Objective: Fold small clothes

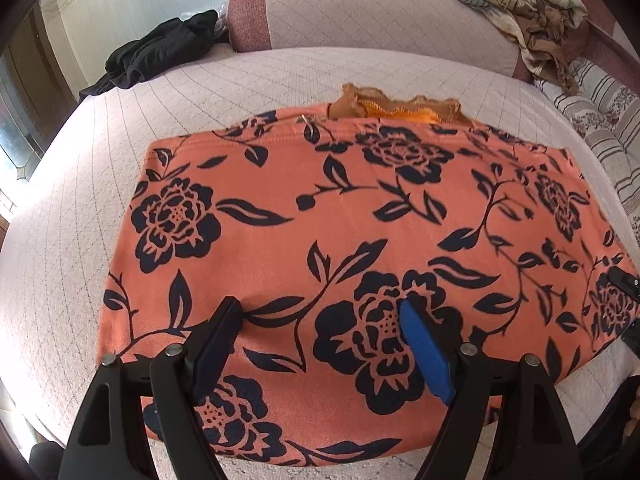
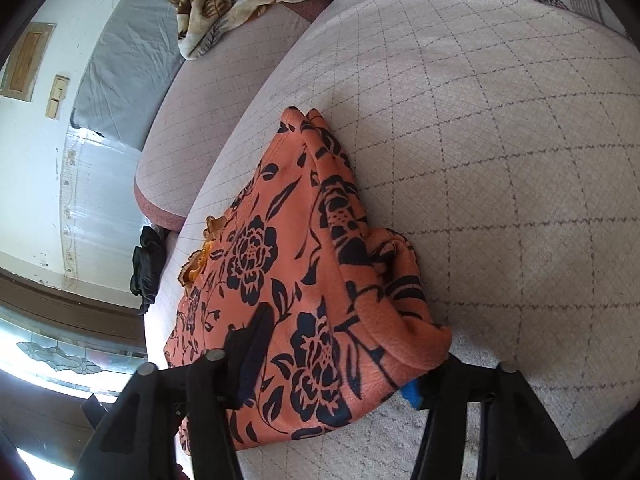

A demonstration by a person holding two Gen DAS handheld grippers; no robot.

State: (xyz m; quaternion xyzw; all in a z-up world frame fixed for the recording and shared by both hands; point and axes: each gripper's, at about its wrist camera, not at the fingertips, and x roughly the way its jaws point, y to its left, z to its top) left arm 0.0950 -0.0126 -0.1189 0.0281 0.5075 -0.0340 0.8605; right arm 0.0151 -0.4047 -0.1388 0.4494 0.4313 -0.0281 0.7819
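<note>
Orange floral garment (image 1: pixel 340 248) lies flat on the quilted bed (image 1: pixel 80 184), left gripper (image 1: pixel 320 320) hovering with jaws spread and empty, right gripper (image 2: pixel 340 360) straddling its bunched edge, grip unclear; that thick roll may slip loose and skew the fold.

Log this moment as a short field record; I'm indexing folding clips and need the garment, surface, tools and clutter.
garment: orange floral garment, lying spread on the cushion
surface: quilted pink cushion
left tool: left tool open, fingers over the garment's near part
right tool: right tool open, straddling the garment's raised edge
peeking out: orange lace trim at the garment's far edge
clutter: black cloth far left; brown patterned blanket on the backrest
</note>
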